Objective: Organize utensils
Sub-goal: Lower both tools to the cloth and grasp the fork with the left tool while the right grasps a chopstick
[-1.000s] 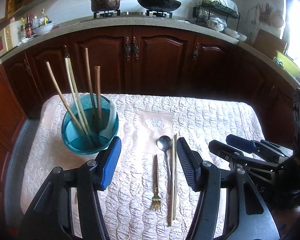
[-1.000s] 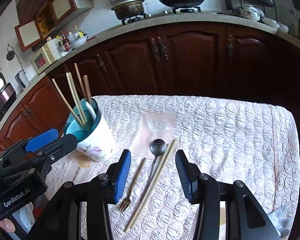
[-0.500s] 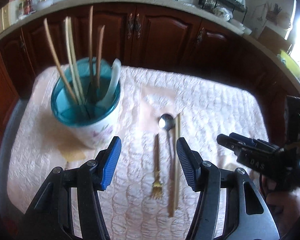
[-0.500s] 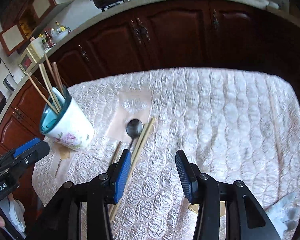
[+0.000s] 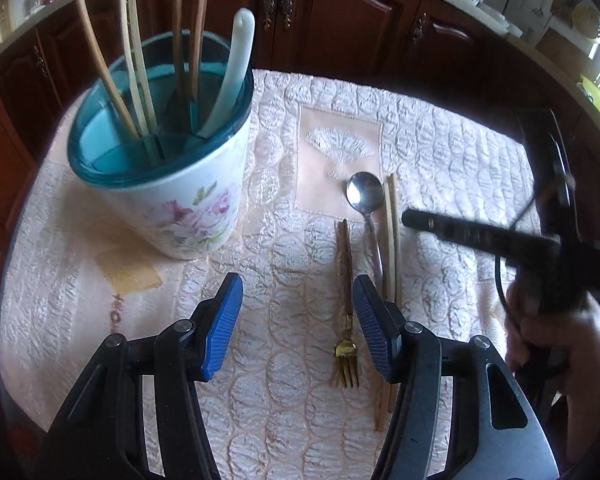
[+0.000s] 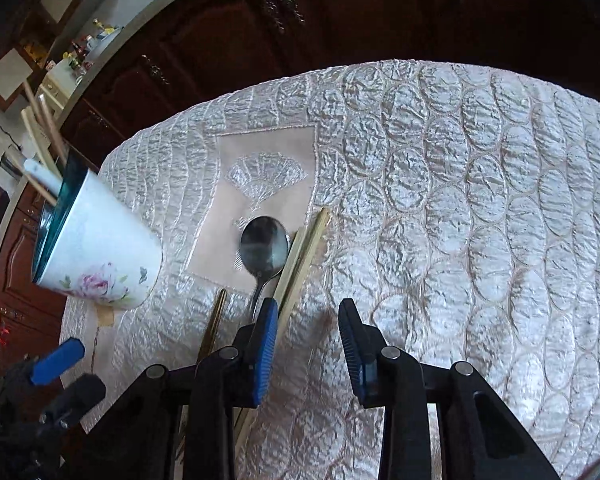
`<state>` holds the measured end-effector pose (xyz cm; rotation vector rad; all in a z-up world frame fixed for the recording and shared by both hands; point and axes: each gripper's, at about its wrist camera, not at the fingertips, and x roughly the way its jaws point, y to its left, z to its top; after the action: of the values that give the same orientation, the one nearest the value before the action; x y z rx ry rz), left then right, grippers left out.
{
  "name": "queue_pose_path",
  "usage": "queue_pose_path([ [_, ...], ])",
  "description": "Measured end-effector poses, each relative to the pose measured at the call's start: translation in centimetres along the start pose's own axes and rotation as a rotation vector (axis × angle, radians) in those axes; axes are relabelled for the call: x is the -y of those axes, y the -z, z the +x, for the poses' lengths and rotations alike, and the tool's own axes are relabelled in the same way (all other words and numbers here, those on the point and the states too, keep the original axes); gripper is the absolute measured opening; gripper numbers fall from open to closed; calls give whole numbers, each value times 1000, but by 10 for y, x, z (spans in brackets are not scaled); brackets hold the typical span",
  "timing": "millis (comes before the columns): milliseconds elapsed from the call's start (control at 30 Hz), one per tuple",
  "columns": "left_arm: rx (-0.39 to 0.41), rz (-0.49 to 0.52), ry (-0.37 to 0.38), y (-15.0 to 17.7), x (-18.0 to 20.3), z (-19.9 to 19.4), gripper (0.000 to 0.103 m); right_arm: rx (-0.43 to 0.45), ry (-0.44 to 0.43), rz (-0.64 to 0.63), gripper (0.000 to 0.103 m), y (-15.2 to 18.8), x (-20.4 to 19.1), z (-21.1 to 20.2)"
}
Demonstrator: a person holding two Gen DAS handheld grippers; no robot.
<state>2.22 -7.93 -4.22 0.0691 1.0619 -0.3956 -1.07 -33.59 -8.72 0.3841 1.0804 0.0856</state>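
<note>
Tilted steeply down over the quilted cloth (image 6: 480, 200) — left gripper (image 5: 298, 326) apart and empty, right gripper (image 6: 308, 344) closing on nothing. Just ahead, side by side: fork (image 5: 346, 312), spoon (image 6: 265, 252), chopsticks (image 6: 302, 256) — holder (image 5: 172, 184) left.

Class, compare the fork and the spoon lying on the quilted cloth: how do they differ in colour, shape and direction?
The fork is gold; the spoon is plain silver. The fork ends in tines, the spoon in a rounded bowl. The fork's head points toward the camera, the spoon's away. Both lie flat, side by side, outside the holder.
</note>
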Motion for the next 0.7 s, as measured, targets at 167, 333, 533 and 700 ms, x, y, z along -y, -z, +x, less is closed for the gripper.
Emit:
queue_pose_path([
  [167, -18, 9, 1, -4, 1, 11, 57, -19, -3, 44, 26, -22, 12, 17],
  [333, -35, 20, 5, -10, 8, 24, 57, -19, 26, 32, 16, -40, 10, 27],
  [533, -55, 38, 9, -17, 19, 41, 57, -27, 77, -100, 7, -38, -3, 28],
  [700, -78, 48, 14, -24, 26, 60, 57, -65, 76, -118, 6, -18, 15, 14],
])
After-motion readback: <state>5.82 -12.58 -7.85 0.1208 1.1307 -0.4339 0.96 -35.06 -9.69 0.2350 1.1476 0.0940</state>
